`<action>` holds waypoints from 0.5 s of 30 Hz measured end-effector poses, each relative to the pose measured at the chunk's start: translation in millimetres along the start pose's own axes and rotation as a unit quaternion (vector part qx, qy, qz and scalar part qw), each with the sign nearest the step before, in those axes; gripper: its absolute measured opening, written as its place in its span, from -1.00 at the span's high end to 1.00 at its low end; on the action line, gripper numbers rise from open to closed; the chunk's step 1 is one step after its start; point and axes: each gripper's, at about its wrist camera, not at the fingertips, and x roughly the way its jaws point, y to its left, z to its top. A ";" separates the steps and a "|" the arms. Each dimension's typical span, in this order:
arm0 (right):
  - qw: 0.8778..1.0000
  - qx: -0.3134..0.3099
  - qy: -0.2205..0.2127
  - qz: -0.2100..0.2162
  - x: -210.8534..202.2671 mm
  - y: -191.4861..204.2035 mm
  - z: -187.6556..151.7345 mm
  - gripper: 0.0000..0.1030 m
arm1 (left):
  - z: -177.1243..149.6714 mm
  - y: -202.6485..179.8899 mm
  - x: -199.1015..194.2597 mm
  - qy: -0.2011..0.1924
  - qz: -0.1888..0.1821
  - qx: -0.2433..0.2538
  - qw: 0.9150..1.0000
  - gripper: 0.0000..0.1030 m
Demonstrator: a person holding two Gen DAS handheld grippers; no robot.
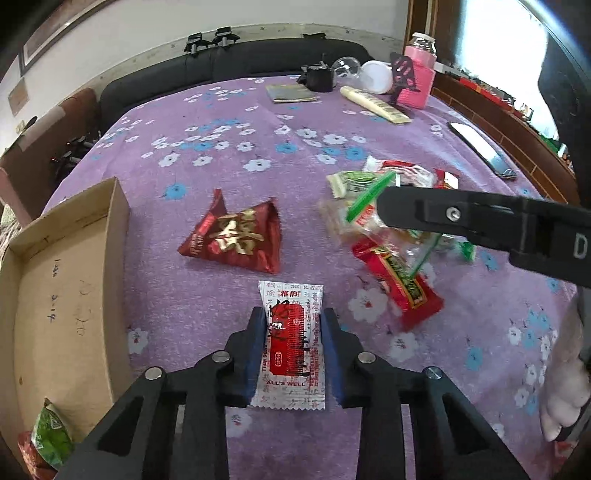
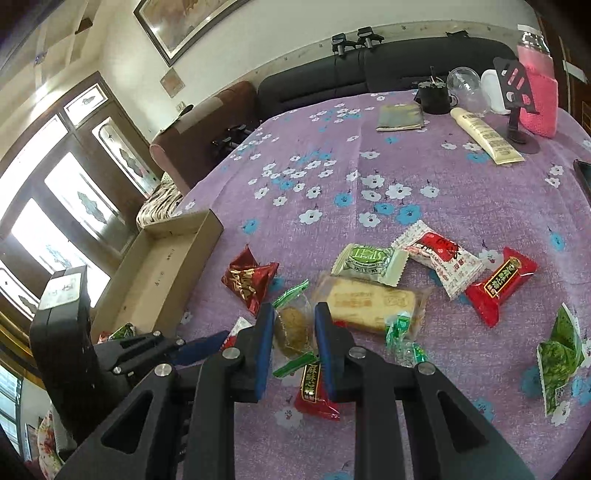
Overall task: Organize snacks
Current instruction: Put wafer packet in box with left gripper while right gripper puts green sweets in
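Left wrist: box [image 1: 55, 295] beside sachet [image 1: 291, 343].

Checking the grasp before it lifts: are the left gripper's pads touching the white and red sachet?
Touching. In the left wrist view both blue pads of the left gripper press the edges of the white and red sachet.

A purple flowered cloth [image 2: 369, 155] covers the table, and a dark sofa [image 2: 369, 70] runs behind its far edge under a framed picture [image 2: 184, 22]. At the far right stand a pink-sleeved jar [image 2: 537, 96], a black phone stand [image 2: 517, 92] just in front of it, a white tub [image 2: 493, 90], a clear cup [image 2: 463, 86] and a black cup [image 2: 432, 98]. A cream tube [image 2: 484, 134] lies in front of them, a flat booklet [image 2: 400, 116] to their left, and a phone [image 1: 480, 149] near the right edge.
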 end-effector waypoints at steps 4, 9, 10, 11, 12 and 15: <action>1.000 0.001 -0.010 0.004 -3.9 1.8 -0.1 0.58 | -4.2 3.4 -9.8 -0.009 -0.030 -0.026 0.999 0.44; 1.000 -0.006 -0.018 0.010 -6.0 8.2 -2.4 0.58 | -8.2 22.0 -39.7 -0.032 -0.080 -0.075 0.993 0.44; 1.000 -0.010 -0.018 0.009 -5.8 12.0 -3.2 0.58 | -10.6 30.4 -51.5 -0.041 -0.086 -0.086 0.992 0.44; 1.000 -0.014 -0.018 0.009 -6.0 16.4 -3.1 0.58 | -12.7 39.7 -62.6 -0.049 -0.089 -0.097 0.990 0.44; 1.000 -0.020 -0.017 0.012 -6.6 23.7 -3.2 0.58 | -14.8 50.3 -73.0 -0.058 -0.090 -0.108 0.988 0.44; 0.999 -0.043 -0.016 0.026 -10.2 51.0 -5.2 0.58 | -22.7 88.2 -100.9 -0.082 -0.064 -0.137 0.985 0.43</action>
